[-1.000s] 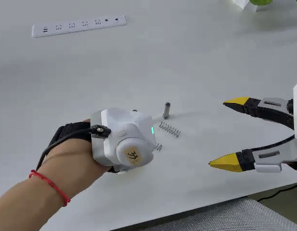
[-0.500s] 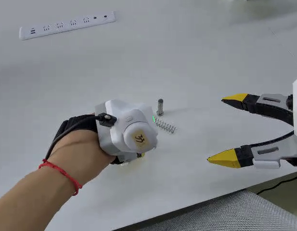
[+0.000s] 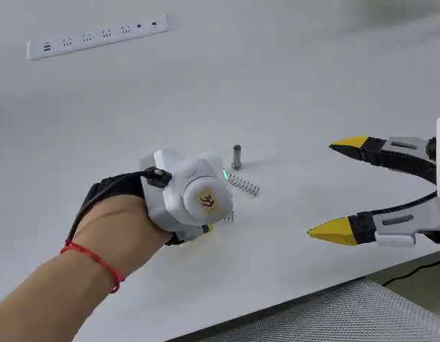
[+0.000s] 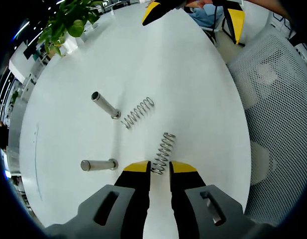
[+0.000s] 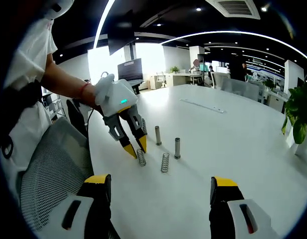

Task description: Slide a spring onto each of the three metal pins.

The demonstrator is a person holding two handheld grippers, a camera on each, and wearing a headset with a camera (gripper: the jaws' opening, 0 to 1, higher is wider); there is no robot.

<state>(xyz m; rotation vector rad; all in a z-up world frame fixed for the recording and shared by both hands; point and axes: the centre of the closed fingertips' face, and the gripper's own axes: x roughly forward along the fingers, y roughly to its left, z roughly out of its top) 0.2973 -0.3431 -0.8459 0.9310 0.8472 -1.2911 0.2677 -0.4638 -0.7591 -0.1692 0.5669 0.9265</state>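
L gripper (image 4: 159,170) has crept fwd over the last sec toward the parts. Its tongs are now narrow, w/ one end of the near spring (image 4: 163,151) between the tips; can't tell if it's pinched yet. Second spring (image 4: 138,112) lies just beyond, touching the base of the far pin (image 4: 104,104). Left pin (image 4: 98,164) is bare too. R gripper (image 3: 339,189) hasn't budged: wide, empty, well off right. I reckon pickup's imminent; nothing threaded yet.

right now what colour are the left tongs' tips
The left tongs have yellow tips; clearest in the left gripper view.
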